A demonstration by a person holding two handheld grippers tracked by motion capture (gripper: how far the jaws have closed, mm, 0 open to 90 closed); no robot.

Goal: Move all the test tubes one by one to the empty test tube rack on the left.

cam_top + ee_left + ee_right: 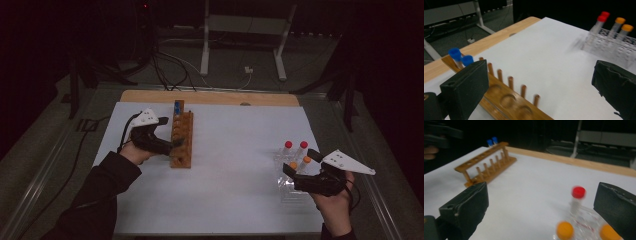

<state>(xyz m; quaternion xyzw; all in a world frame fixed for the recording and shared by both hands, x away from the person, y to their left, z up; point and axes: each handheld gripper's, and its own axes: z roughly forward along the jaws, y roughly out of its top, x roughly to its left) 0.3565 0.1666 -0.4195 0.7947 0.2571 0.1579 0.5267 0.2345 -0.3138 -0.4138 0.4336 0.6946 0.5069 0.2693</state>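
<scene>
In the high view, the wooden rack (181, 140) lies lengthwise on the white sheet (235, 170), and everything else places itself from it. The left gripper (172, 134) sits just beside the rack's left side, its jaws spread on either side of the near half with nothing pinched. Two blue-capped tubes (178, 107) stand at the rack's far end. Well to the rack's right, near the sheet's right edge, stands a clear rack (290, 172) holding two red-capped tubes (295, 145) and two orange-capped tubes (300, 162). The right gripper (295, 167) hovers at that clear rack's near side, jaws apart and empty. In the left gripper view, the jaws stand wide with only bare sheet (549, 65) between them; the wooden rack (511, 100) runs under the left jaw, its empty holes and pegs showing, with the blue caps (460, 56) at its far end. The clear rack (609, 42) stands well beyond, red caps (603, 16) and orange caps (624, 23) upright. In the right gripper view, the jaws are spread; a red-capped tube (578, 195) rises between them without touching, two orange caps (565, 230) lie blurred below it, and the wooden rack (486, 165) stands far off to the upper left.
</scene>
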